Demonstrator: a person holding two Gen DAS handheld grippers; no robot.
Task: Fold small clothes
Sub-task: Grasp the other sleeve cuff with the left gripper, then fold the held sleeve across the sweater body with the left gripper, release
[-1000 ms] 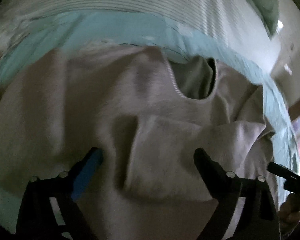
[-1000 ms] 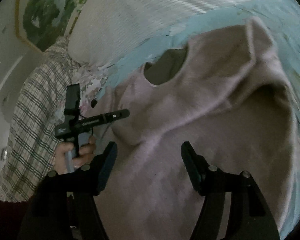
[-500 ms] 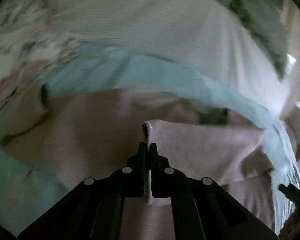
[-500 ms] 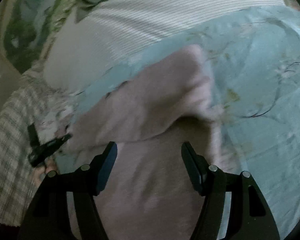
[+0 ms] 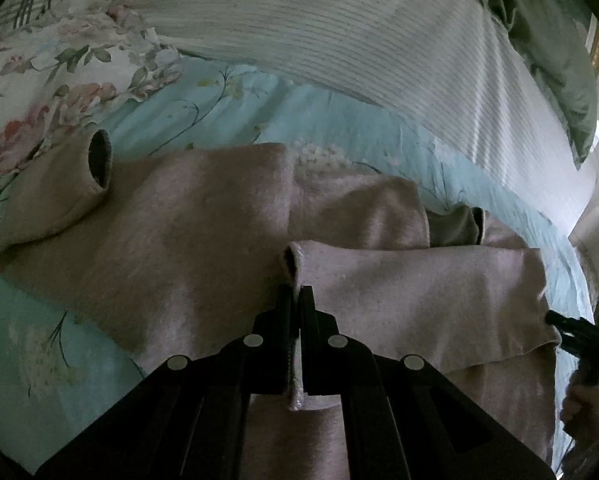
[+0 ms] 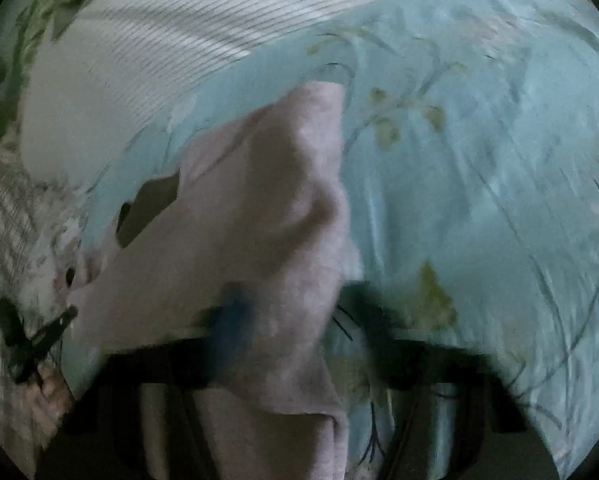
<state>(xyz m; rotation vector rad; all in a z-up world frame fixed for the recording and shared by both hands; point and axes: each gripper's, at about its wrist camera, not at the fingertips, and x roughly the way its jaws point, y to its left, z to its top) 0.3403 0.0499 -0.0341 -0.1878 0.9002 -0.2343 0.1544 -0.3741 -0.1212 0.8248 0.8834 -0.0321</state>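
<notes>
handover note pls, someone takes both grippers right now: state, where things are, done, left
Left gripper: jaws shut on a folded edge of the shirt.
Right gripper: jaws open, blurred, straddling the shirt's right edge, gripping nothing.
Shirt lies on the blue floral sheet; one sleeve sticks out at far left.
Done: one side lifted into a fold.
Left: probably lay that fold flat, tuck the sleeve, fold the rest.
</notes>
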